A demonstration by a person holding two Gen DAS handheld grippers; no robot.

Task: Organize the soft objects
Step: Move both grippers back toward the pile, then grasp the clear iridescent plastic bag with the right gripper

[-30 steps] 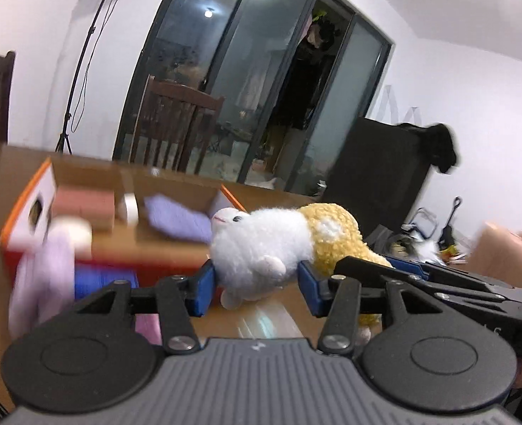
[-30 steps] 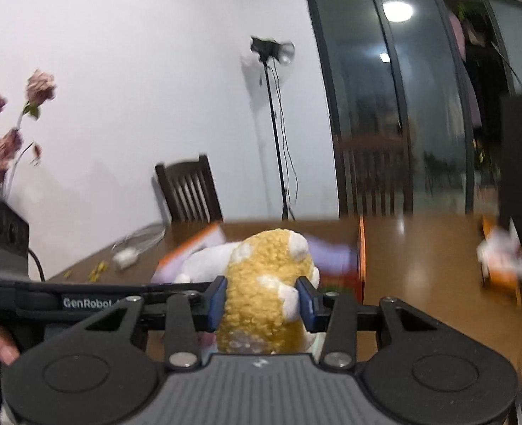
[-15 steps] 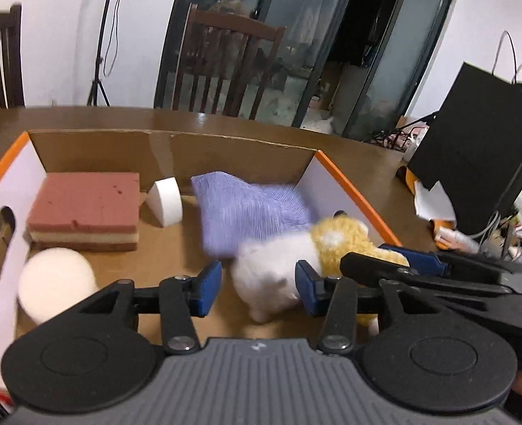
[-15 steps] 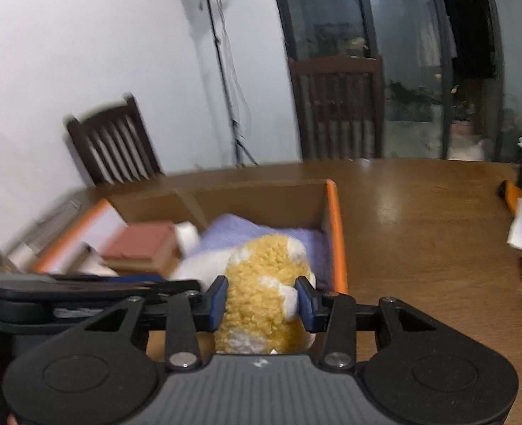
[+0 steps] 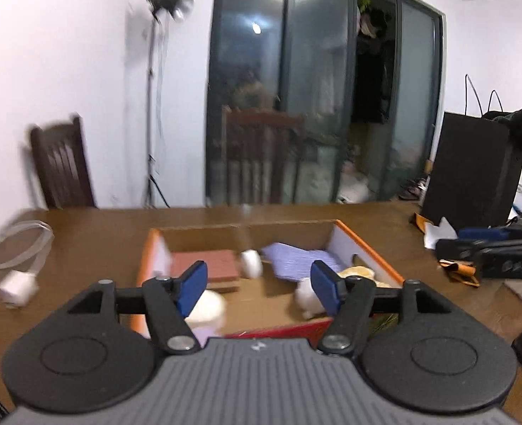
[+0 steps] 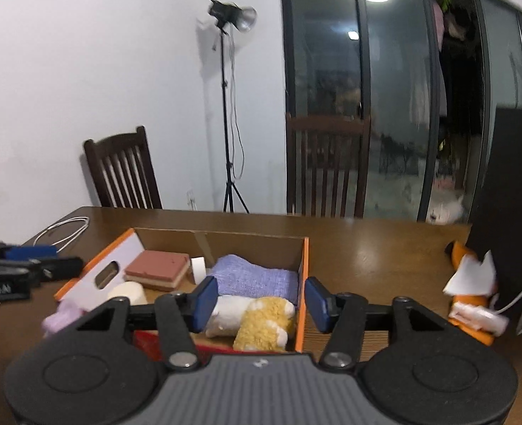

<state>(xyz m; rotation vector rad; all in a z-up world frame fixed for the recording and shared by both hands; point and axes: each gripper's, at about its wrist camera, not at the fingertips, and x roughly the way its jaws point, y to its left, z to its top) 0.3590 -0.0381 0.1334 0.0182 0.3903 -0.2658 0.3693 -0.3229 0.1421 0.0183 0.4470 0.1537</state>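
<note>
- Both hand-held grippers had let go of the white-and-yellow fluffy plush toy [image 6: 257,322] they had gripped half a second before, and had pulled back above the box.
- That plush toy lay on its side in the near right corner of the orange-rimmed cardboard box [image 6: 302,272], against the right wall.
- Just behind it lay a folded lilac knitted cloth [image 6: 254,276], with a small white cylinder [image 6: 198,268] beside it.
- A pink-and-cream layered sponge block [image 6: 158,270] and a cream foam ball [image 6: 128,292] occupied the box's left side.
- Left hand-held gripper [image 5: 257,285] stood released, blue pads wide apart; right hand-held gripper [image 6: 259,302] likewise gaped, holding nothing.
- Brown wooden worktop [image 6: 378,251] carried the box.
</note>
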